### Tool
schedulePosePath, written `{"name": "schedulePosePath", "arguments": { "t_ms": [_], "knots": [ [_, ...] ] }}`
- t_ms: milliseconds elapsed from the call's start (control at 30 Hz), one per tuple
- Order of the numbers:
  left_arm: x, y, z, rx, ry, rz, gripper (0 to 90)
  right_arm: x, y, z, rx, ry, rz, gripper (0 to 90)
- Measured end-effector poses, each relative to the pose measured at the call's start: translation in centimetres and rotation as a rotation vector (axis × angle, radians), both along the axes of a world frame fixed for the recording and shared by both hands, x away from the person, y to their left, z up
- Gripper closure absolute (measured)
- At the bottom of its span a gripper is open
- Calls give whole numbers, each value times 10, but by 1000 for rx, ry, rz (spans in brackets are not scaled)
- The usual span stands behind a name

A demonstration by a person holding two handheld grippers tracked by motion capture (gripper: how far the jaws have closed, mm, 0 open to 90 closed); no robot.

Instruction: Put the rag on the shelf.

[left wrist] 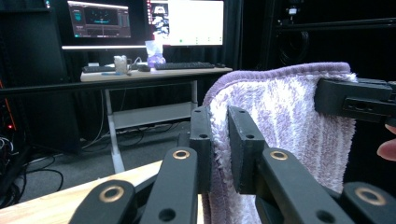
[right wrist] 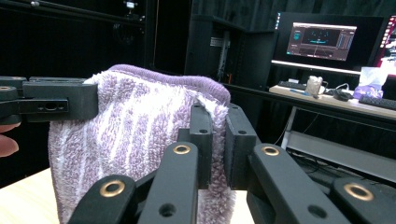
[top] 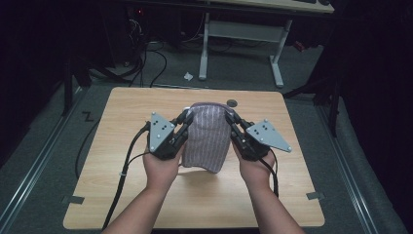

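A purple-and-white striped terry towel is hanging between the left gripper and right gripper, each clamping a top corner above the wooden table.

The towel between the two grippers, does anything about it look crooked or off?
Nothing stands out. The towel hangs evenly, with the left gripper and right gripper each clamped on an upper corner above the table.

The towel hangs over the middle of the table, between 2 grippers: the left gripper at its left top corner, the right gripper at its right. Behind the table stands a desk; a keyboard lies on it.
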State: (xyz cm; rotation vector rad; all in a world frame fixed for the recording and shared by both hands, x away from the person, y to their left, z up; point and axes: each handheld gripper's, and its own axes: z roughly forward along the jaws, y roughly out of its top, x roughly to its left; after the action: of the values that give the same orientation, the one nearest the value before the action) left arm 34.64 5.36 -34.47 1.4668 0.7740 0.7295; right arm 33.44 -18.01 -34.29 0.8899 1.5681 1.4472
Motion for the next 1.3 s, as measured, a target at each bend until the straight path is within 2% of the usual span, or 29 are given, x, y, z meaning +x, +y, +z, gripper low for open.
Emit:
{"name": "schedulePosePath", "arguments": {
  "t_ms": [200,367,567,633,700,800,833,900,933,1033,1067,1133,1167,1200,1233,1300],
  "knots": [
    [11,-2,4,-13,6,-7,810,6,-2,4,7,3,-3,842],
    [18,-4,5,-1,-1,-9,810,14,-5,7,13,7,-10,842],
    [44,-9,10,8,-5,7,810,30,-7,12,26,10,-26,842],
    [48,-10,12,15,-13,13,810,38,-7,15,18,5,-37,842],
    [59,-13,15,32,-24,34,810,48,-7,18,30,8,-39,842],
    [67,-13,17,30,-23,41,810,59,-6,23,38,7,-44,842],
    [75,-14,21,41,-30,50,810,63,-6,25,42,7,-44,842],
    [78,-14,22,46,-32,51,810,67,-6,26,44,9,-43,842],
    [85,-15,25,49,-35,52,809,74,-6,28,48,9,-47,841],
    [93,-16,27,57,-40,55,810,82,-7,29,55,12,-48,841],
    [96,-16,28,66,-44,58,809,91,-8,29,59,17,-47,841],
    [108,-16,30,84,-36,59,809,102,-8,30,56,24,-48,841],
    [108,-16,30,84,-36,59,808,106,-8,30,53,26,-49,841],
    [119,-16,31,96,-25,57,808,113,-8,30,56,29,-47,841],
    [124,-16,31,100,-18,59,808,118,-8,30,50,32,-51,841],
    [128,-16,30,107,-13,64,807,129,-7,29,51,46,-51,841]
  ]
}}
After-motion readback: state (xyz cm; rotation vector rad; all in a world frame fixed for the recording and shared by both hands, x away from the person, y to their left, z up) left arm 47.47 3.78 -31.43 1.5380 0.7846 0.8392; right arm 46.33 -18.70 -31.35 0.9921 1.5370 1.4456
